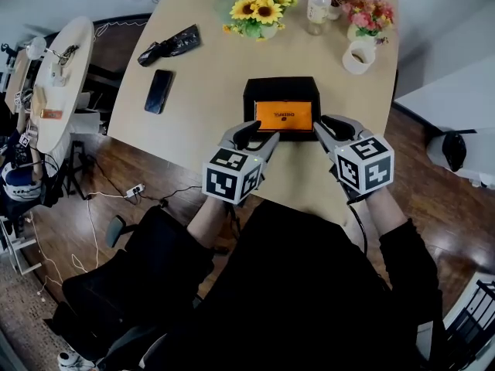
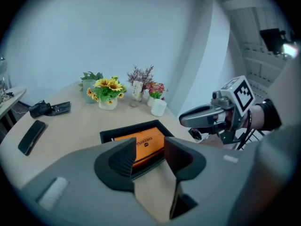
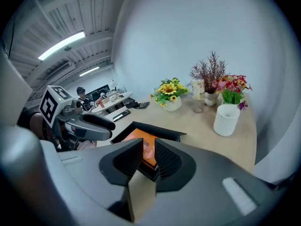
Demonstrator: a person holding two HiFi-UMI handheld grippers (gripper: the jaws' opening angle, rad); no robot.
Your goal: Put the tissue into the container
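Note:
A black open container stands on the wooden table in front of me, and an orange tissue pack lies flat inside it. My left gripper hovers at the container's near left corner, open with nothing between its jaws. At the near right corner, my right gripper is open only a narrow gap, also empty. In the left gripper view the tissue pack shows beyond the left gripper, with the right gripper off to the right. The right gripper view shows the container past the right gripper.
Behind the container stand a sunflower pot, a bottle, pink flowers and a white cup. A phone and a black pouch lie at the left. A second round table stands further left.

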